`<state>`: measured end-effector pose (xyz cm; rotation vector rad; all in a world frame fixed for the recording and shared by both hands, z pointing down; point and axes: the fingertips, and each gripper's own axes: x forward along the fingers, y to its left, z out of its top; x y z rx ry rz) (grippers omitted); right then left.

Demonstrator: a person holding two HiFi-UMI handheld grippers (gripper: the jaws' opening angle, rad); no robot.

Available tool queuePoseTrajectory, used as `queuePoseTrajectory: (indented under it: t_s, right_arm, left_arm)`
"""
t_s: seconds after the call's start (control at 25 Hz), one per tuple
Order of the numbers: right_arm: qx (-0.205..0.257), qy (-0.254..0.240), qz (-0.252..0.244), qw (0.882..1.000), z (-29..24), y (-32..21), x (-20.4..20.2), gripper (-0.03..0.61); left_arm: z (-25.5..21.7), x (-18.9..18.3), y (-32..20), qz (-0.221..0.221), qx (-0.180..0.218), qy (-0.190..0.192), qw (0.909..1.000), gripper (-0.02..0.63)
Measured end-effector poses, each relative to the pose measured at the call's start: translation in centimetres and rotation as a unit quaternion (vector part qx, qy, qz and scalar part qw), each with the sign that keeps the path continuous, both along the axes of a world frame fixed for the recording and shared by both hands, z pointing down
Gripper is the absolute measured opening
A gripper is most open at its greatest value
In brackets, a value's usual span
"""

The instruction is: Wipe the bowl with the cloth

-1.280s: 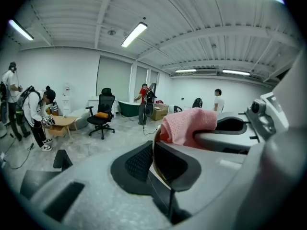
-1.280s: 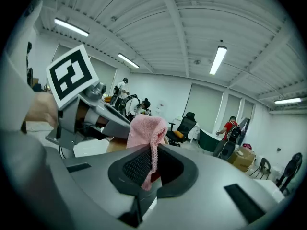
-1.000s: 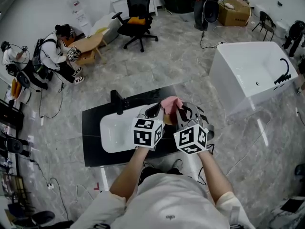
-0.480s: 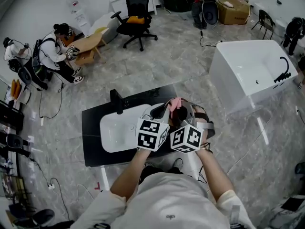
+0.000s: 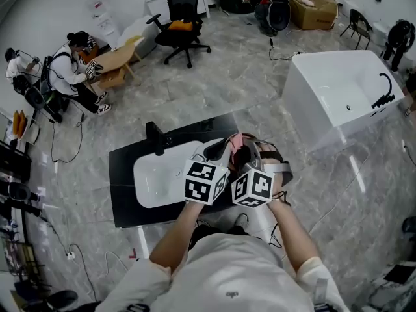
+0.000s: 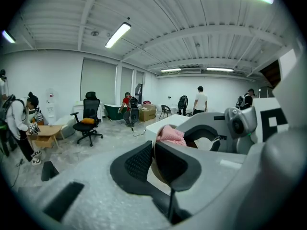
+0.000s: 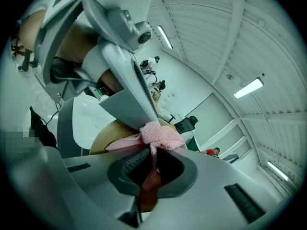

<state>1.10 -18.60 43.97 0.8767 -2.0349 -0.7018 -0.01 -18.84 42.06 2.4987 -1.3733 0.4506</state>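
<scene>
Both grippers are held close together above the sink. My left gripper [image 5: 218, 150] [image 6: 152, 157] is shut on the thin rim of the tan bowl [image 6: 160, 178] [image 7: 108, 139], which is tipped up on edge. My right gripper [image 5: 246, 152] [image 7: 151, 164] is shut on the pink cloth [image 5: 236, 140] [image 7: 156, 133] [image 6: 170, 134]. The cloth's bunched end lies against the bowl's rim, right by the left gripper's fingers. Most of the bowl is hidden behind the grippers in the head view.
Below the grippers is a black table [image 5: 127, 174] with a white sink basin [image 5: 159, 174] and a black faucet [image 5: 155, 137]. A white bathtub [image 5: 338, 96] stands at the right, an office chair [image 5: 179, 18] behind. People sit at the far left [image 5: 68, 70].
My right gripper has shifted slightly left, closer to the left gripper, with the cloth in it. The left gripper keeps its grip on the bowl in about the same place.
</scene>
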Motion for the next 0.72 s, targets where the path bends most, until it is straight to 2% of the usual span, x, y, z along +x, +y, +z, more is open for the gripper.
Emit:
queuePoseTrajectory:
  t_s: [0.32, 0.72]
  right_arm:
    - [-0.03, 0.041, -0.026, 0.998, 1.7, 0.5, 0.0, 0.016]
    - [-0.069, 0.054, -0.071, 0.994, 3.0, 2.0, -1.0, 0.015]
  left_arm:
    - [0.6, 0.6, -0.4, 0.001, -0.001, -0.002, 1.0, 0.029]
    - [0.4, 0.5, -1.4, -0.013, 0.008, 0.004, 0.9999, 0.028]
